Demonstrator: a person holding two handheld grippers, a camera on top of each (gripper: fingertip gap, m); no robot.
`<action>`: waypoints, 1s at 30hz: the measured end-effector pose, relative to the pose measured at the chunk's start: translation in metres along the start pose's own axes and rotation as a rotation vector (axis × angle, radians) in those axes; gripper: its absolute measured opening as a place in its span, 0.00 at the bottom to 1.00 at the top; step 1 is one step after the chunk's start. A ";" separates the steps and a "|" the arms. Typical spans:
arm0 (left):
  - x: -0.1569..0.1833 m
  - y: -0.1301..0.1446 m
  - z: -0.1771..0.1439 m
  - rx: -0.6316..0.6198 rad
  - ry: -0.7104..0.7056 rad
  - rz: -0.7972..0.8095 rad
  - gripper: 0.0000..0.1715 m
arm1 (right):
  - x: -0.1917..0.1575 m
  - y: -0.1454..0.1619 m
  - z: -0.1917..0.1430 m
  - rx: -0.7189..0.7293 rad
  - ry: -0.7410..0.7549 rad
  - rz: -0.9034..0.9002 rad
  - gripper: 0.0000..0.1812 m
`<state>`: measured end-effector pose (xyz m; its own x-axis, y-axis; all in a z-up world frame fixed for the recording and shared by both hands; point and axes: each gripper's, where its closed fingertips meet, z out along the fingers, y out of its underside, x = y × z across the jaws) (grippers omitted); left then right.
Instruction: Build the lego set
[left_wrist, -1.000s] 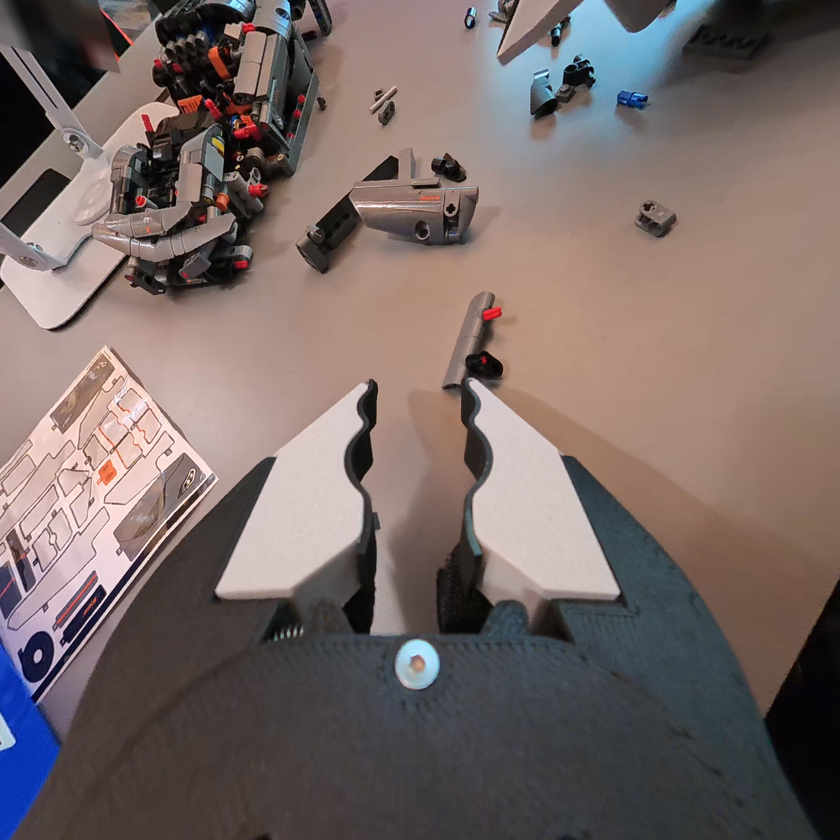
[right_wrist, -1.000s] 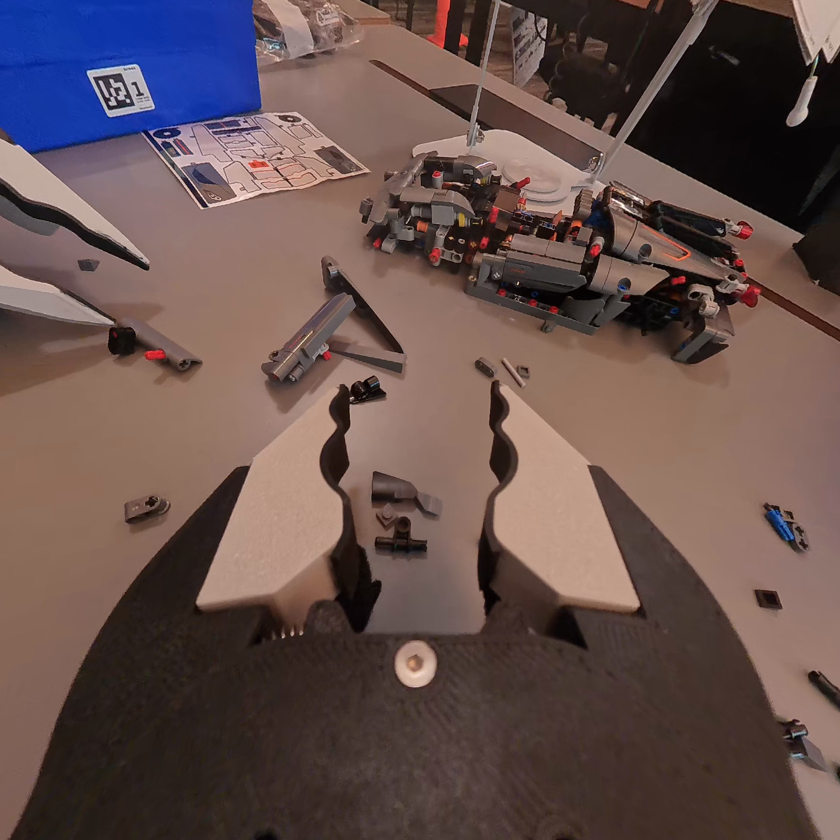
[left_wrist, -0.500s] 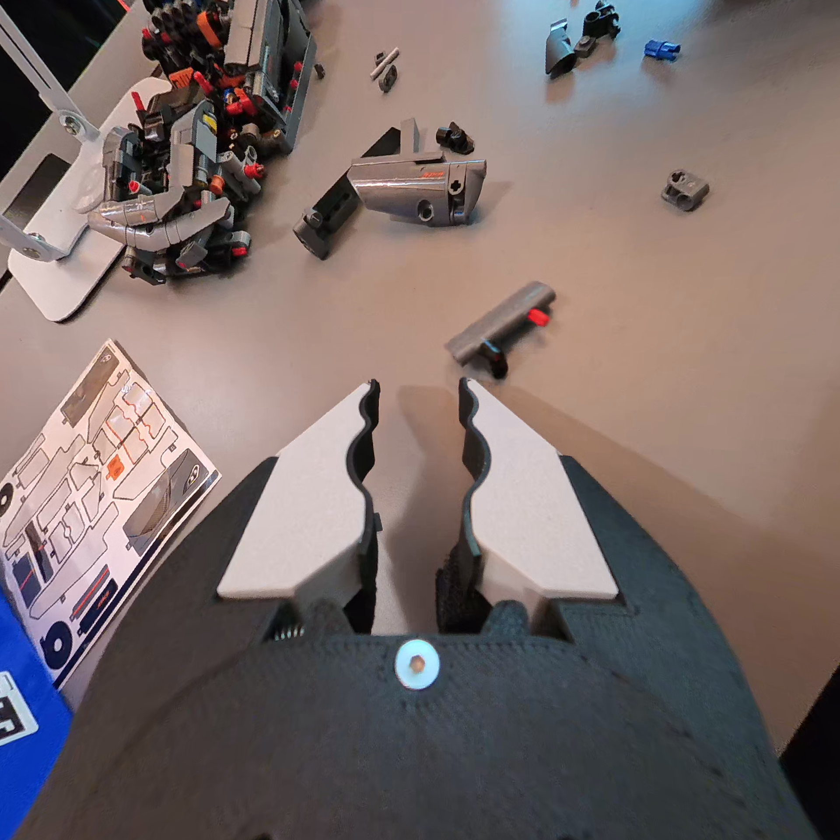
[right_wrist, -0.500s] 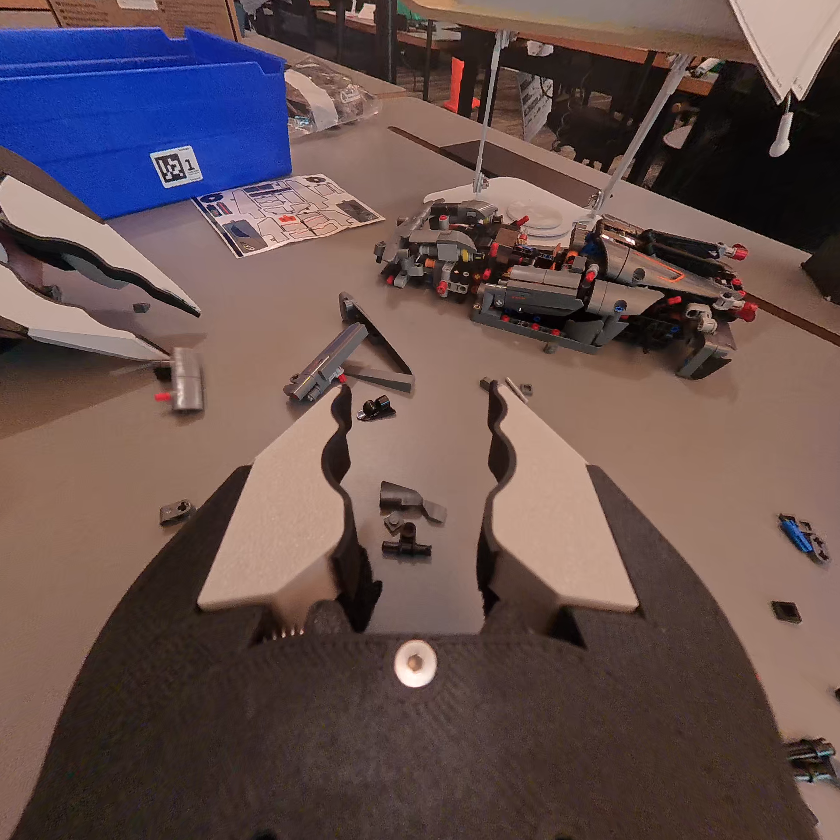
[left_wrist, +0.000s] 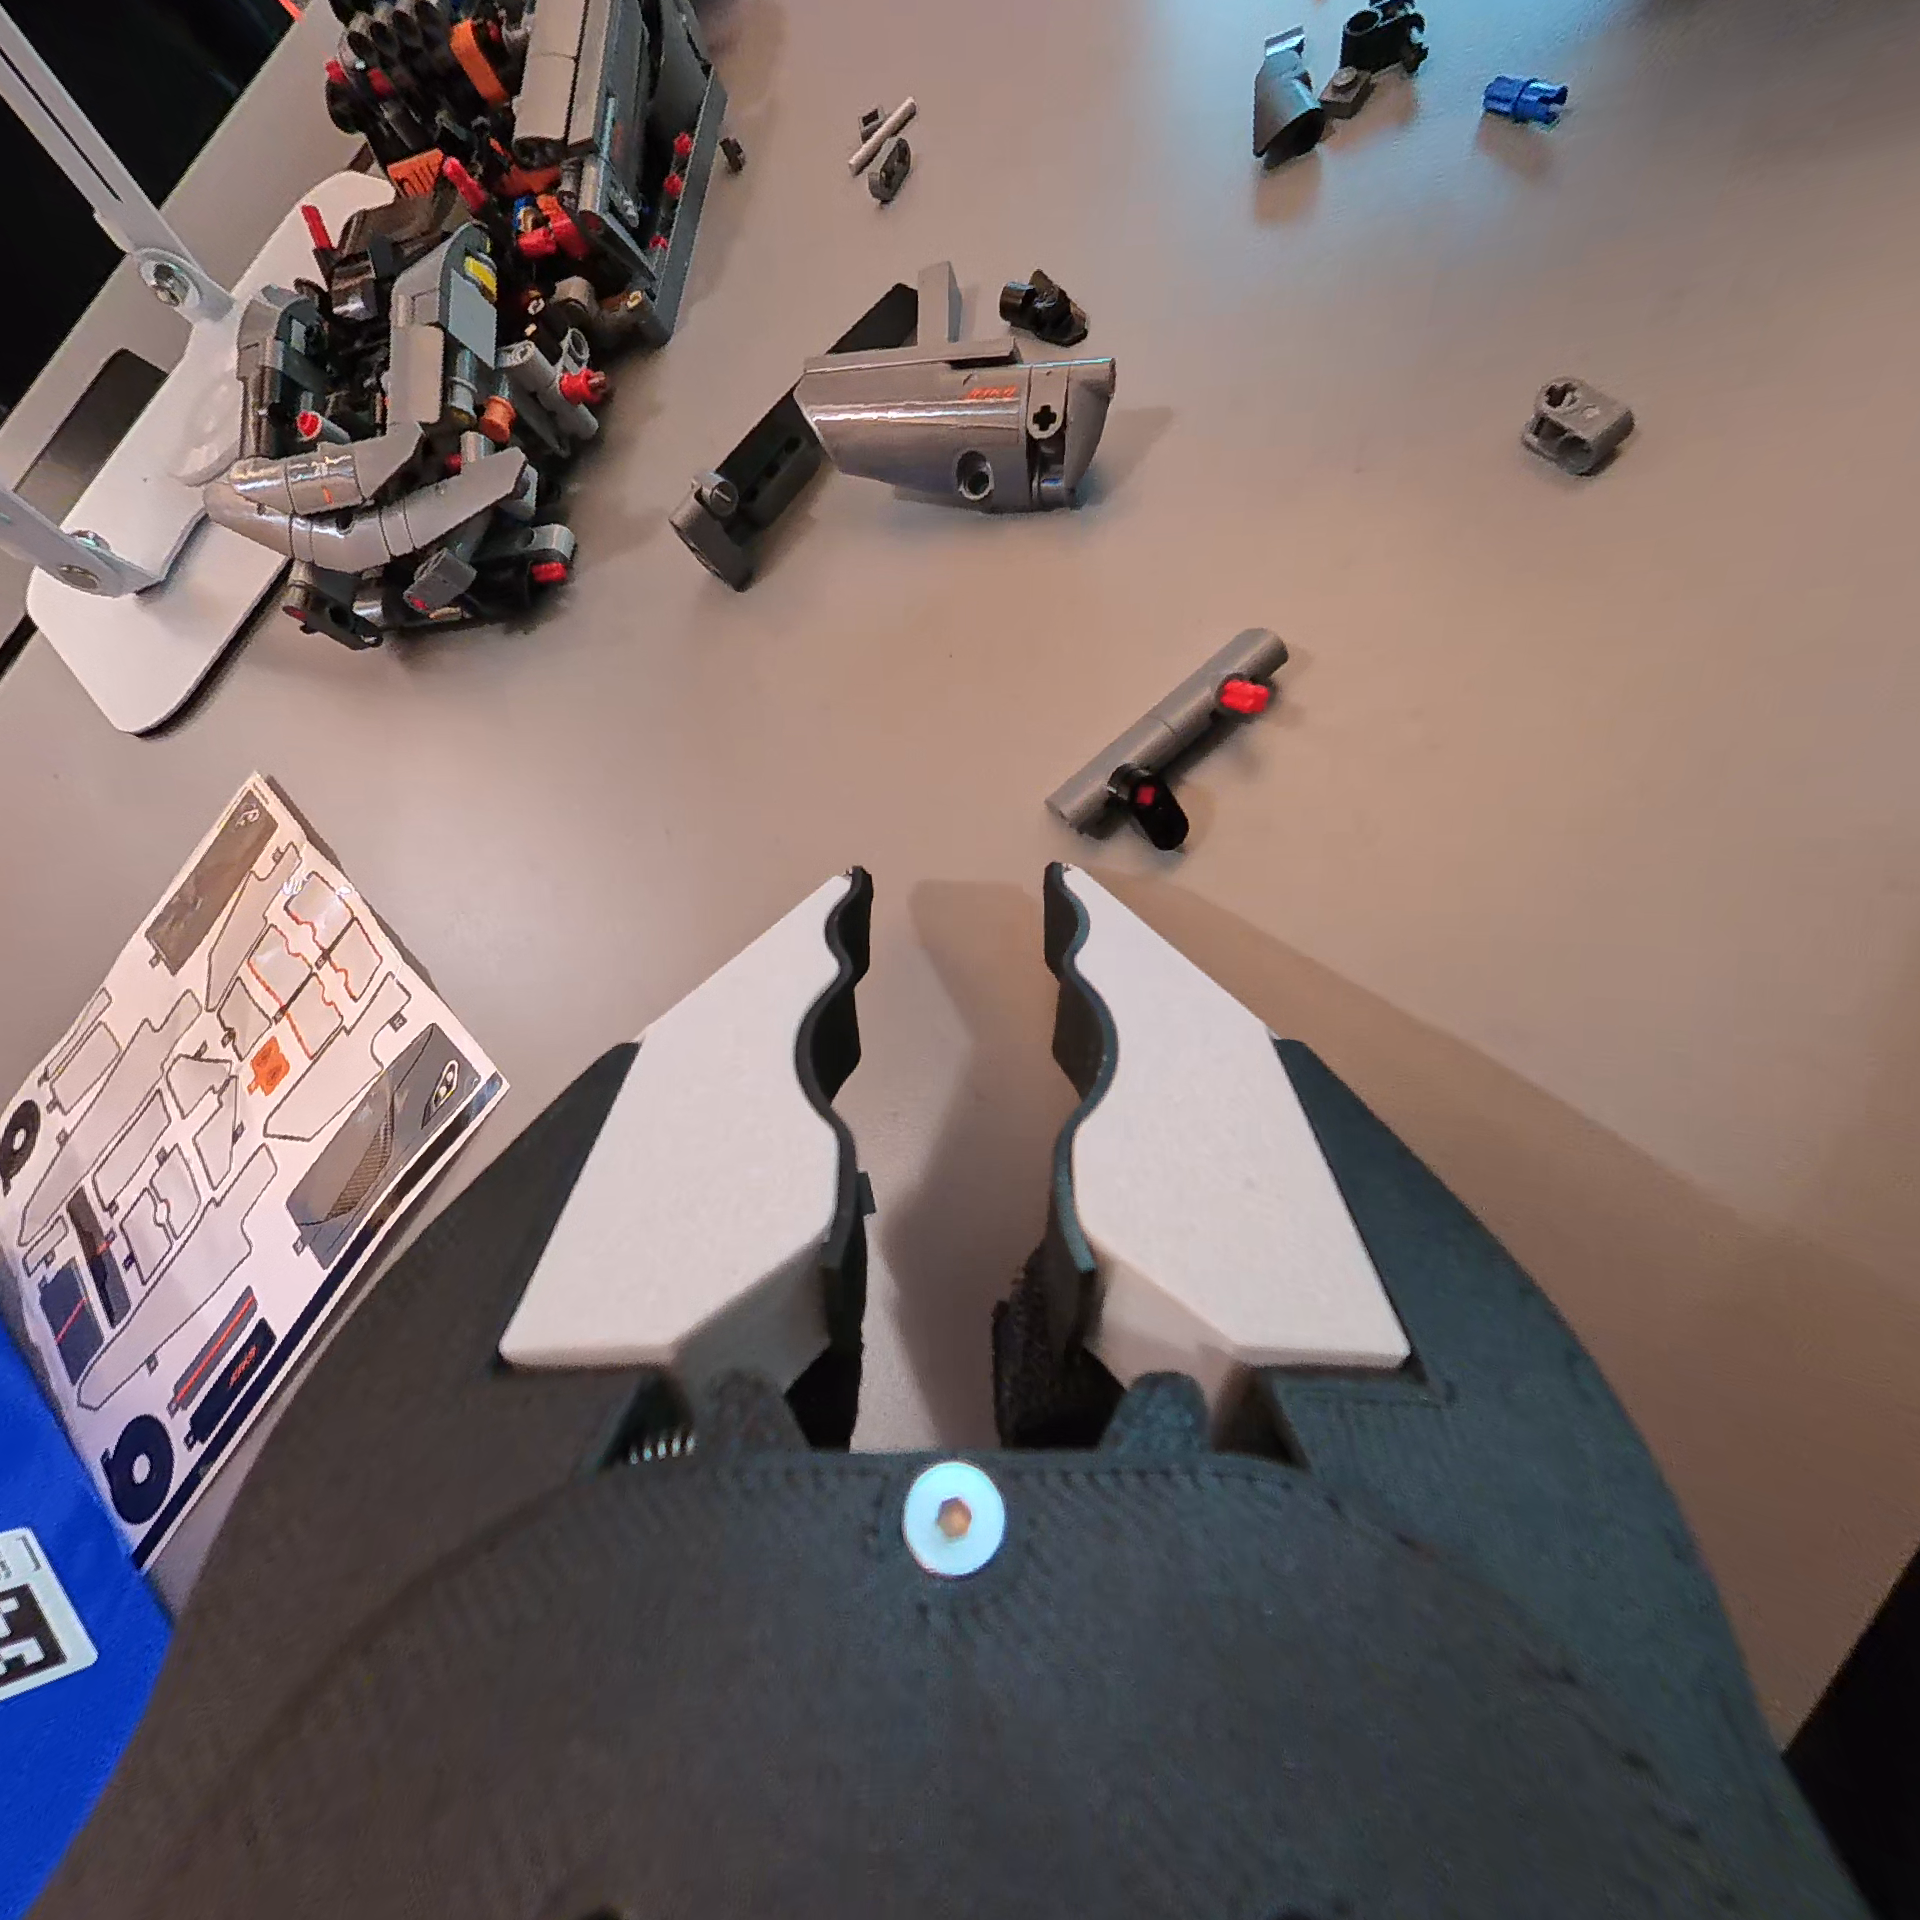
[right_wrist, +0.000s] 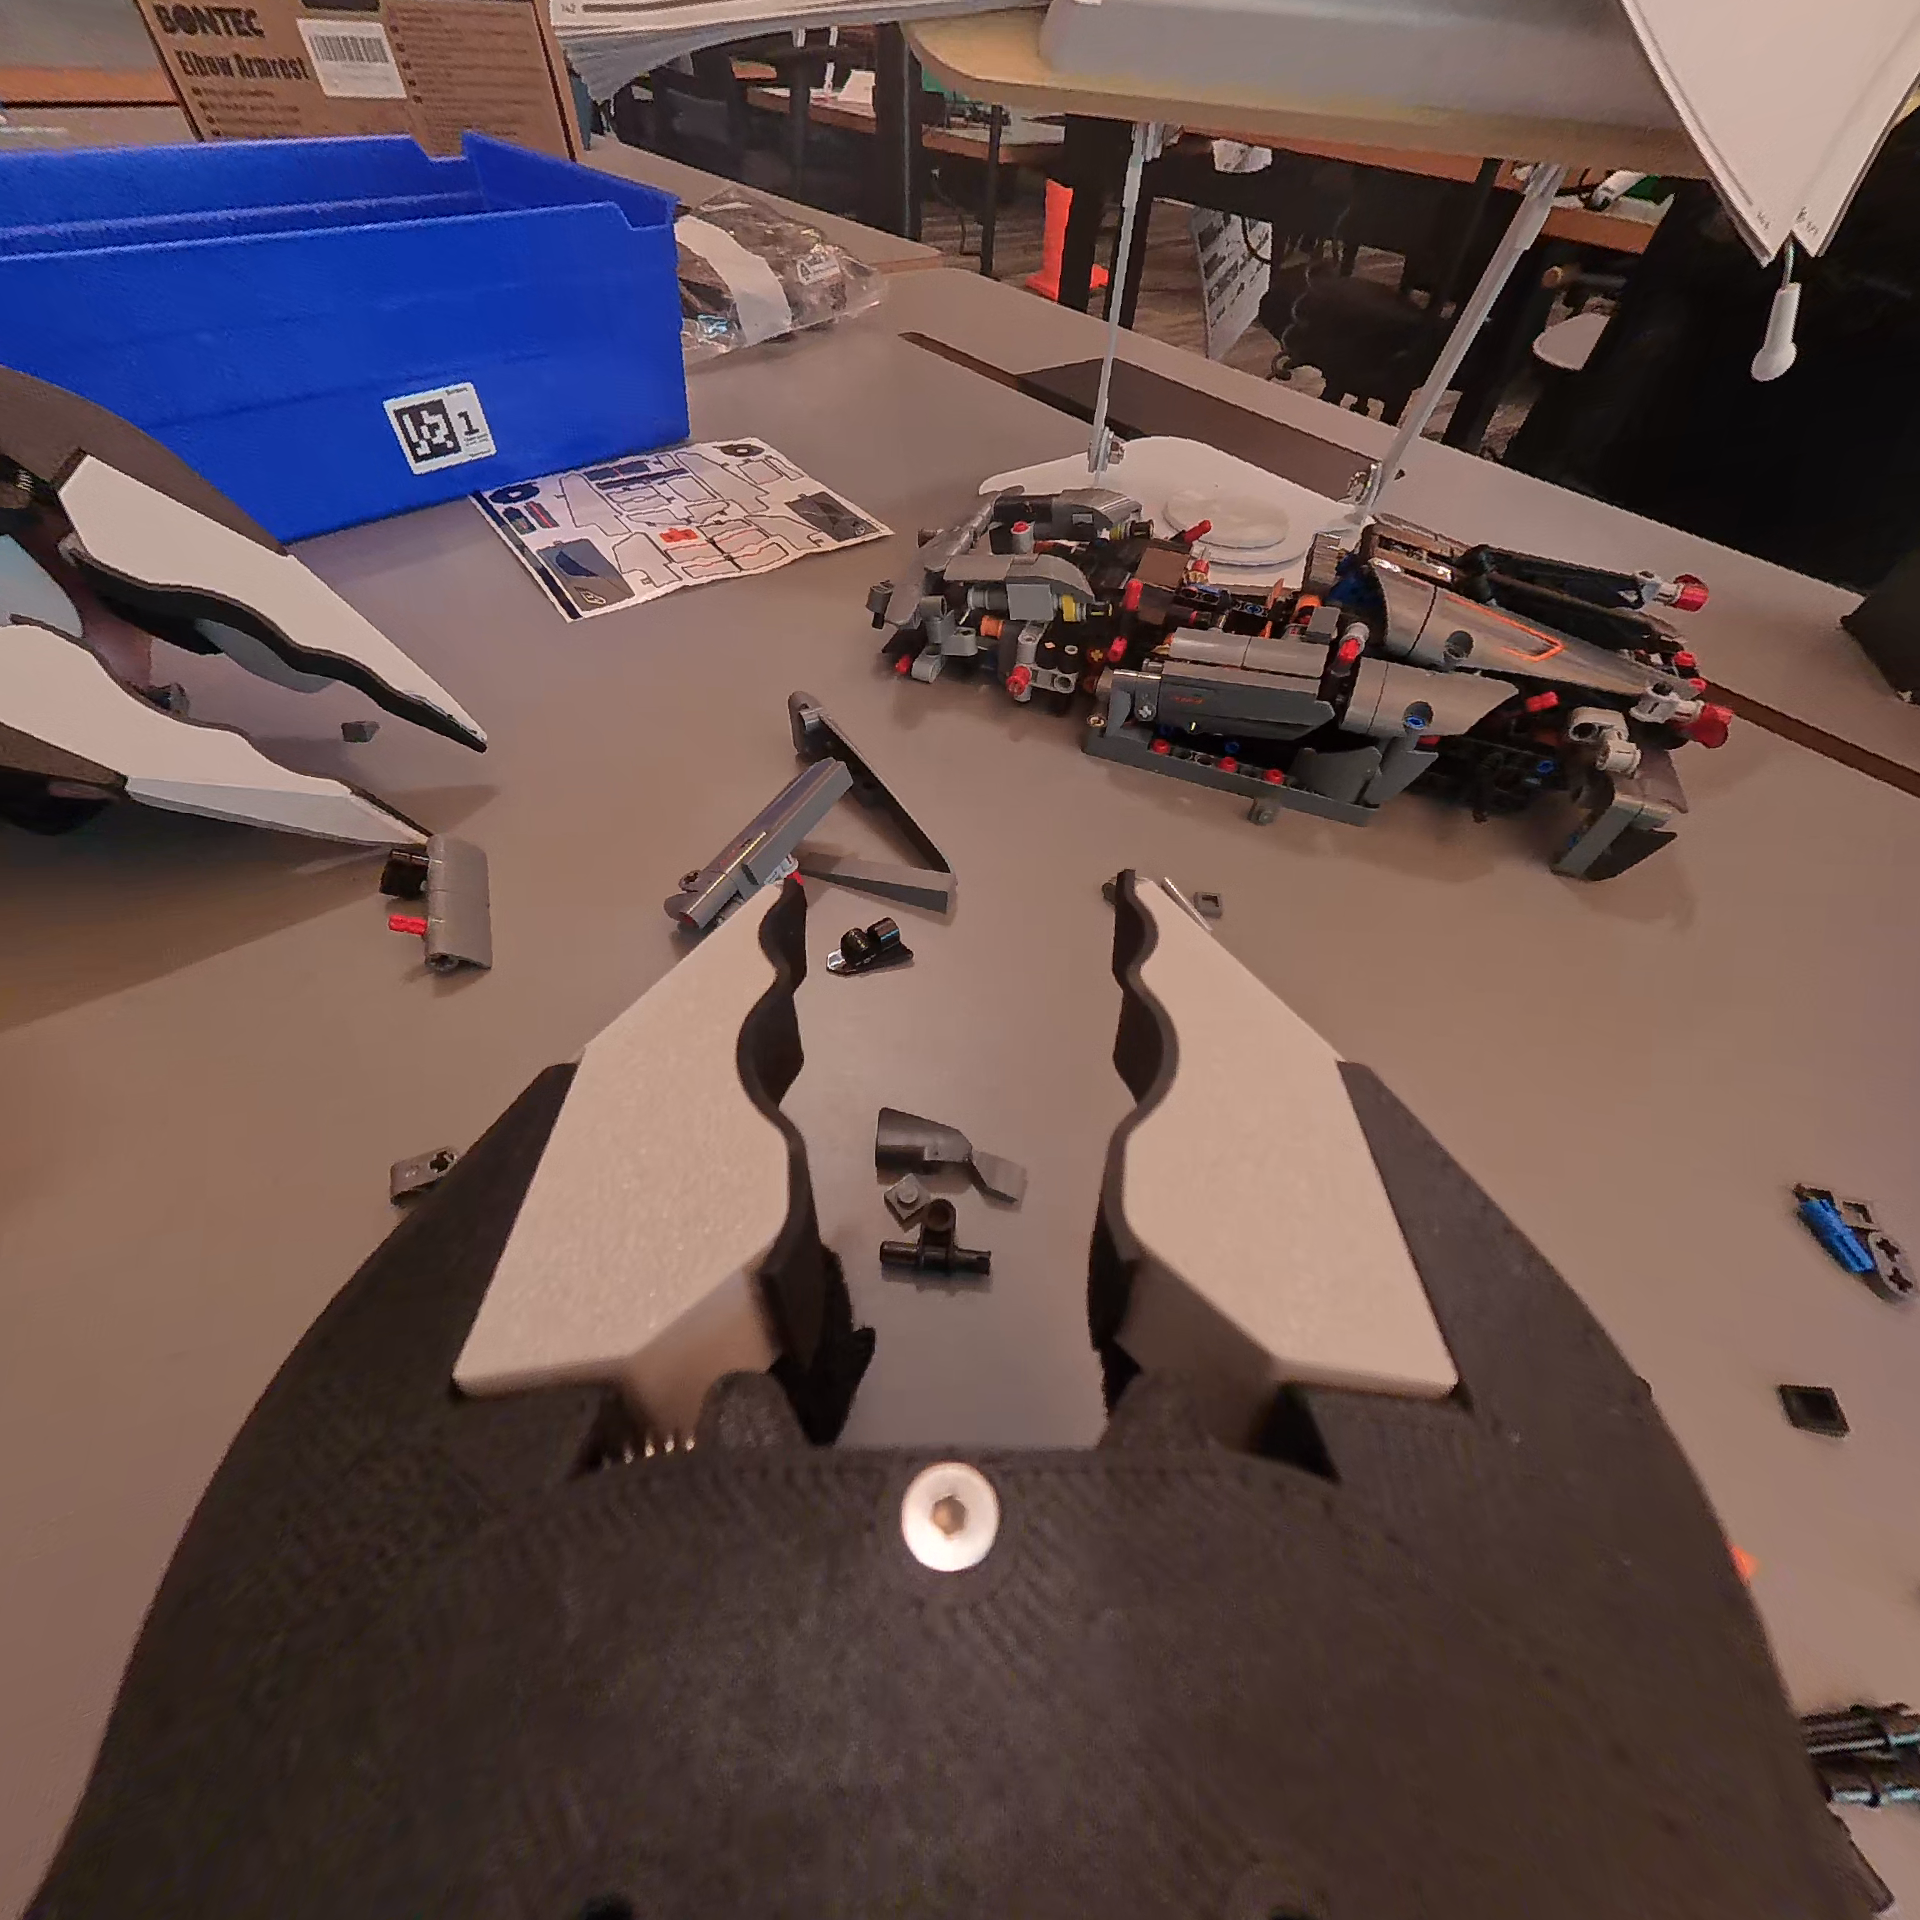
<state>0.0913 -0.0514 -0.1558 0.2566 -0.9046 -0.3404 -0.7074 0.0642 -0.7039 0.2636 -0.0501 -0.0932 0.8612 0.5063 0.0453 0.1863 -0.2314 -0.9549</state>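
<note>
Our half-built lego car (right_wrist: 1299, 665) sits at the far side of the worktop (right_wrist: 1351, 1039), its body only partly done. Loose pieces remain: a grey panel (left_wrist: 956, 426), a grey bar (left_wrist: 1169, 743), small black bits (right_wrist: 935, 1195). Our left gripper (left_wrist: 951, 883) and right gripper (right_wrist: 951, 894) gape, holding nothing.

A half-built grey and black lego car (right_wrist: 1288, 665) with red pins lies on the table (right_wrist: 1351, 1039), loose pieces (right_wrist: 935, 1195) scattered nearby.
</note>
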 end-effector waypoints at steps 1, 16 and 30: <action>0.000 0.000 0.000 0.000 0.000 -0.001 0.18 | 0.000 0.000 0.000 0.000 -0.001 0.000 0.32; 0.000 0.000 0.000 -0.001 -0.007 0.007 0.18 | 0.000 -0.001 -0.001 0.006 -0.002 -0.001 0.32; 0.002 -0.001 -0.001 0.006 0.007 0.016 0.18 | 0.001 0.006 0.004 -0.045 0.017 -0.012 0.32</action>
<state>0.0920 -0.0540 -0.1556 0.2405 -0.9063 -0.3476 -0.7078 0.0813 -0.7017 0.2637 -0.0474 -0.1001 0.8667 0.4949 0.0620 0.2171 -0.2624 -0.9402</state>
